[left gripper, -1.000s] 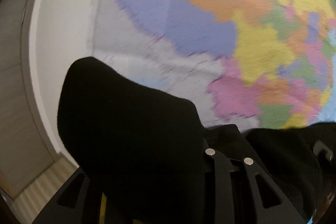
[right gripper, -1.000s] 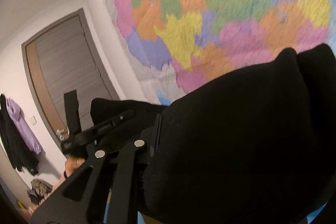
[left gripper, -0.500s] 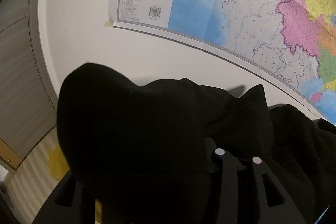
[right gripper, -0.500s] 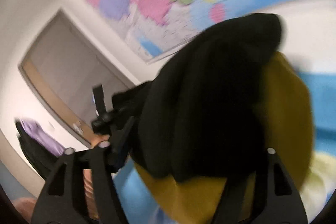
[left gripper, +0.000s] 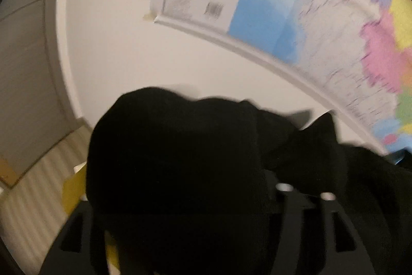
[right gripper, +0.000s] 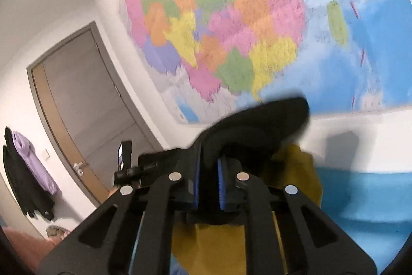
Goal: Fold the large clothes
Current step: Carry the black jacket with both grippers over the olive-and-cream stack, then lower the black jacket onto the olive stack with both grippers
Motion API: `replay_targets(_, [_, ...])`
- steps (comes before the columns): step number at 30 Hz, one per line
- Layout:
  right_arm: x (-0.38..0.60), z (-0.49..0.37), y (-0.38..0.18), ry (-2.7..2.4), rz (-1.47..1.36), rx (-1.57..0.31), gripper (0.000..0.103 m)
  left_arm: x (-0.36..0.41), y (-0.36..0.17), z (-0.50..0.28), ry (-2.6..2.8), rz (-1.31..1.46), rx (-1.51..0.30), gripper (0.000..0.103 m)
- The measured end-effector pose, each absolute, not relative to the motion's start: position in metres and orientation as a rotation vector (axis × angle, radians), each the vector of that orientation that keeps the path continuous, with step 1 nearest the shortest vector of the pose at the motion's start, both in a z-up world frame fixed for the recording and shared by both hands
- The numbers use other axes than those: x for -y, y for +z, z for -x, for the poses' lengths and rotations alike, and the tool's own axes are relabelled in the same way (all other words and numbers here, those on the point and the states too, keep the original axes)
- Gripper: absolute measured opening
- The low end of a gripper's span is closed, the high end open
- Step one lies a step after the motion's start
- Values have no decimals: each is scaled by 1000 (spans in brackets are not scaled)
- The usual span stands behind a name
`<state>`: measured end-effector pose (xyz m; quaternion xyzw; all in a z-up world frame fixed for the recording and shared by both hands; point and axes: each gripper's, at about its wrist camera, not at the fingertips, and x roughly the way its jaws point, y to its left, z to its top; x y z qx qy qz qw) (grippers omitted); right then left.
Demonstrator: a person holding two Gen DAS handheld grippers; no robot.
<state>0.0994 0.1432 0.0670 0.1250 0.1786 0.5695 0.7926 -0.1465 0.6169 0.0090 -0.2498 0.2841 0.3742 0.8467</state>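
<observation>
Garment (right gripper: 257, 125) was pinched between the fingers of the right gripper (right gripper: 208, 182), another cloth (right gripper: 221, 241) below it. Wall map (right gripper: 231, 25) hung behind; door (right gripper: 85, 105) stood left of the map, hanging clothes (right gripper: 28, 172) further left.

Black garment (right gripper: 257, 120) bunched, raised, yellow fabric (right gripper: 221, 244) beneath

The right tool (right gripper: 209, 181) is matte black with ribbed blue pads (right gripper: 221, 183). Round silver screws dot its linkage arms. The left tool (left gripper: 180, 236) shows the same black frame.

One black garment (right gripper: 257, 125), one yellow cloth (right gripper: 296, 172), one wall map (right gripper: 231, 17), one door (right gripper: 85, 99), two tongs (right gripper: 208, 182) (left gripper: 177, 236).
</observation>
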Motion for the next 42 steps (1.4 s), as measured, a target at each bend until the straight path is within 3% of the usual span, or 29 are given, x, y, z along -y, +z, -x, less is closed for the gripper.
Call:
replay_targets(2, [-151,-116,29,1141,-206,-599,12,-616,5,149,804,503,-612,75])
replay_targets(4, [-143,-125,9,1145,-255,-664,16,-612,10,156,804,483,-603,79])
replay_targets(11, [-123,-105,26,1110,-186,-560,24,-565,43,190,999,256,-531,83])
replay_targets(12, [-121,-100,28,1097,-172,-545,31,-559,45,192,1001,237,-521,83])
replay_targets(13, [-115,-94,31,1071,-156,-520,45,-548,49,194,994,210,-511,83])
replay_targets(14, [-111,-89,34,1044,-143,-491,49,-540,51,193,978,193,-510,83])
replay_targets(20, [-140,-68,66,1038,-88,-383,50,-511,59,183,917,149,-488,83])
replay_targets(22, [-152,-65,75,1042,-60,-356,58,-505,58,178,896,140,-495,83])
replay_targets(26, [-171,-68,82,1064,-37,-359,59,-503,55,164,867,151,-507,83])
replay_targets(37, [-217,-126,40,1076,-113,-619,59,-561,13,136,920,267,-637,83])
replay_targets(39, [-213,-127,37,1086,-136,-641,59,-575,2,134,910,301,-663,89])
replay_targets(42, [-209,-115,43,1055,-75,-622,60,-573,4,128,924,264,-681,90])
